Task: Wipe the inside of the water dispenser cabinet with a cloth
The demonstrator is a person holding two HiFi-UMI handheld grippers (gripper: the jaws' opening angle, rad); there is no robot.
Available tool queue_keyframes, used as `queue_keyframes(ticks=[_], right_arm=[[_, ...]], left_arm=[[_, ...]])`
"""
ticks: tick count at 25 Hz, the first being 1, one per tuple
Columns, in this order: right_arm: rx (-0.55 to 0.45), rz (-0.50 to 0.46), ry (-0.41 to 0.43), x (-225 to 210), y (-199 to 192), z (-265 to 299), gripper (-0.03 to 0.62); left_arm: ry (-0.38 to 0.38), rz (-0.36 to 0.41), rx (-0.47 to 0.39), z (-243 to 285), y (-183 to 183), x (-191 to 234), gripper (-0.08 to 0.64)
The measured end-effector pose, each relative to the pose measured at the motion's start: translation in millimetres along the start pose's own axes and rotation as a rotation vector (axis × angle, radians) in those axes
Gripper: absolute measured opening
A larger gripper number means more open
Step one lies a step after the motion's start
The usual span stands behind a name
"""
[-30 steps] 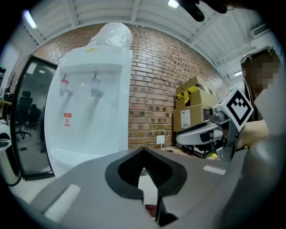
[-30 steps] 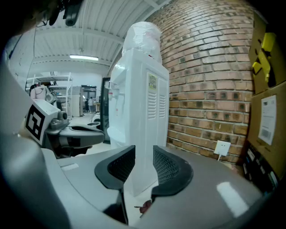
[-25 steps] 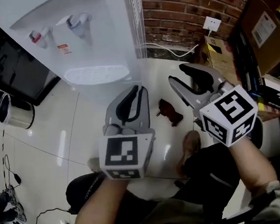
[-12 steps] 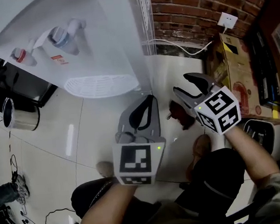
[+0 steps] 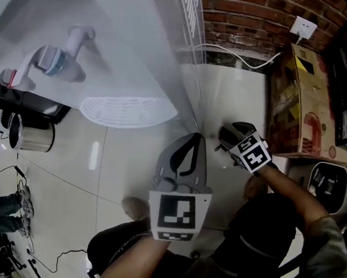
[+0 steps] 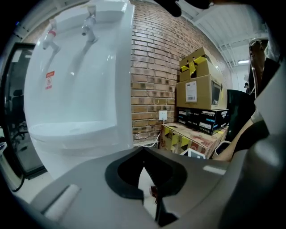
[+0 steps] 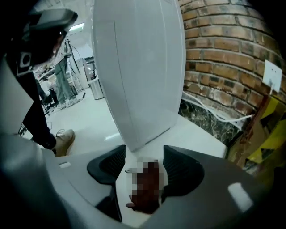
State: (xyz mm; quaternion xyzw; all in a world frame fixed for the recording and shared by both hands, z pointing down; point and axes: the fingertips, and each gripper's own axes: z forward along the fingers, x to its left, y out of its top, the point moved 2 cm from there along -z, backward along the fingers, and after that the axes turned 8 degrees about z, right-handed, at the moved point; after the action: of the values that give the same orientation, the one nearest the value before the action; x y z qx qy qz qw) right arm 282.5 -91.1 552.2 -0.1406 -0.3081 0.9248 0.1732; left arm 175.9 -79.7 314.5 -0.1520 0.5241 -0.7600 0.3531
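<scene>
Brick wall (image 5: 252,5) and socket (image 5: 304,28) stand at one o'clock, a cardboard box (image 5: 295,102) at three, a steel pot (image 5: 31,135) at nine.

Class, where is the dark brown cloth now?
Right gripper view: the dark brown cloth lies on the floor between the right tool's open jaws, near the white dispenser.

left gripper (image 5: 195,137) closed, right (image 5: 229,135) spreading over cloth (image 7: 140,203)

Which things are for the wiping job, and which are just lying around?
For the job: dispenser, cloth, right gripper (jaws just been opening, cloth between them).
Just lying about: boxes, metal bin, socket.
</scene>
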Motion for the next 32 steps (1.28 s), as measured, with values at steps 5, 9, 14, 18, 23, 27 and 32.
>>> queue_keyframes(ticks=[5,9,14,18,23,27,32], right_arm=[[0.13,0.011,-0.037,-15,-50,45,0.298],[0.26,0.025,-0.051,-24,-91,76,0.304],[0.369,0.025,-0.055,-29,-128,97,0.301],[0.382,0.048,-0.053,-36,-134,99,0.17],[0.292,0.066,-0.083,-38,-96,60,0.137],[0.121,0.074,-0.09,-38,-29,9,0.137],[-0.05,0.025,-0.08,-26,55,-77,0.137]], left_arm=[[0.003,0.009,0.02,3,-6,-1,0.002],[0.006,-0.01,0.029,4,-8,4,0.001],[0.013,-0.02,0.046,1,-12,5,0.002],[0.028,-0.015,0.073,-3,-21,8,0.002],[0.039,0.007,0.076,-10,-22,8,0.005],[0.066,0.022,0.092,-17,-27,13,0.048],[0.103,0.003,0.108,-19,-28,16,0.081]])
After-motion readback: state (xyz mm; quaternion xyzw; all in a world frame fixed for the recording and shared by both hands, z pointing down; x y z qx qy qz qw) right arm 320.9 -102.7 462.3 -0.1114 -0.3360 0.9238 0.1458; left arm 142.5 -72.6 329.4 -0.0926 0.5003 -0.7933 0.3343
